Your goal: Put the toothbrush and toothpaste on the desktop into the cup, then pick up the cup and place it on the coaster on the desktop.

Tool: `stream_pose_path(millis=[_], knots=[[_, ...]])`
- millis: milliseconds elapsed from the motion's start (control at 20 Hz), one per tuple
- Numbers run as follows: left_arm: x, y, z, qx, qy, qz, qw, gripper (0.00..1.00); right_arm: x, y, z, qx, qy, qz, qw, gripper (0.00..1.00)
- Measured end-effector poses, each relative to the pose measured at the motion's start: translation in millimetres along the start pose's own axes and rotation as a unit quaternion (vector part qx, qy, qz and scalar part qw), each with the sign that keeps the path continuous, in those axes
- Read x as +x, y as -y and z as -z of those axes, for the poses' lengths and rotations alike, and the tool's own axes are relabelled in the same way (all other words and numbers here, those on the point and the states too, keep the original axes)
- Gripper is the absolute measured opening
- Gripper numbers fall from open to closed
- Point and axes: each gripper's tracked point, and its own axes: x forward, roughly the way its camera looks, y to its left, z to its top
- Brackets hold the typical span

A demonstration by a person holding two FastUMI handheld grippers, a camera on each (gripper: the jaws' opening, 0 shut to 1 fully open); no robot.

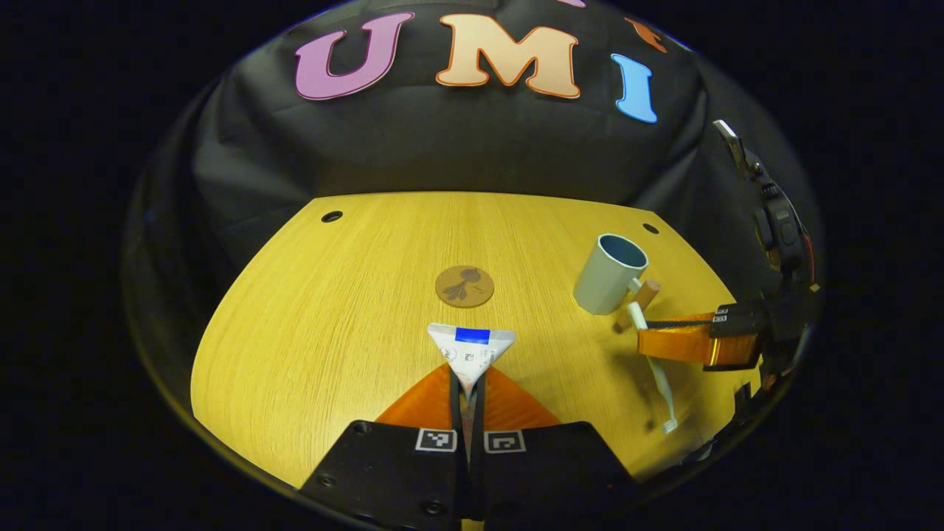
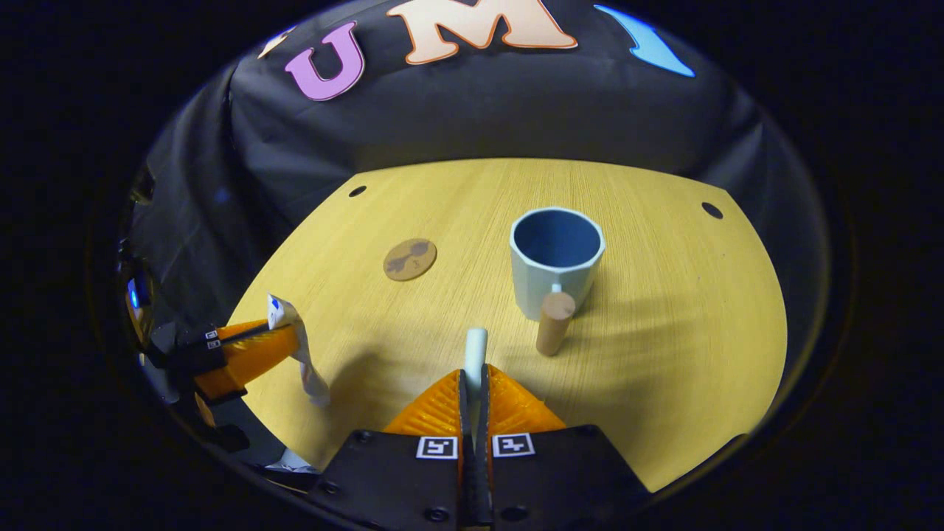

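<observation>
Both grippers wore ribbed orange fingers [image 1: 424, 402] on black bodies [image 2: 398, 472], each bearing a pair of square black-and-white markers [image 1: 436, 440] and dark screws [image 2: 436, 513].

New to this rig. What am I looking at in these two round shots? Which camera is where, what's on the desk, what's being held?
No robot arm: a person holds a two-finger gripper in each hand. Each carries a fisheye camera looking along its own orange fingers, seen at the bottom of its picture.

In the left gripper view, the left gripper is shut on the toothpaste tube. The right gripper appears at the right of that picture, gripping the toothbrush.

In the right gripper view, the toothbrush's white end pokes out between that gripper's fingers.

On the wooden desktop stand the pale cup, empty, with a brown handle, and the round brown coaster, bare.
</observation>
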Motion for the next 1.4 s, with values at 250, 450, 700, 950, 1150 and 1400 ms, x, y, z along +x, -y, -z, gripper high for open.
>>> stream_pose_path(millis=[250, 450, 700, 950, 1150, 1400], knots=[[-7.4, 6.0, -16.3, 0.0, 0.01, 0.005, 1.0, 0.0, -8.8, 1.9, -47.4, 0.006, 0.05, -0.002, 0.999, 0.03], [-14.2, 6.5, -27.7, -0.001, 0.02, 0.003, 1.0, 0.0, -12.1, 7.9, -82.6, 0.01, 0.086, -0.005, 0.996, 0.03], [-23.5, 4.1, -35.6, -0.02, 0.024, -0.005, 1.0, 0.0, -15.0, 18.2, -126.3, 0.025, 0.139, -0.003, 0.99, 0.03], [-33.8, 1.5, -38.4, -0.032, 0.028, -0.018, 0.999, 0.0, -16.0, 36.4, -178.0, 0.044, 0.214, 0.007, 0.976, 0.03], [-41.1, -0.9, -38.5, -0.04, 0.028, -0.028, 0.998, 0.0, -8.2, 48.9, -206.3, 0.048, 0.267, 0.017, 0.962, 0.03], [-47.9, -3.4, -39.5, -0.046, 0.032, -0.042, 0.998, 0.0, 8.1, 60.9, -219.6, 0.041, 0.291, 0.038, 0.955, 0.04]])
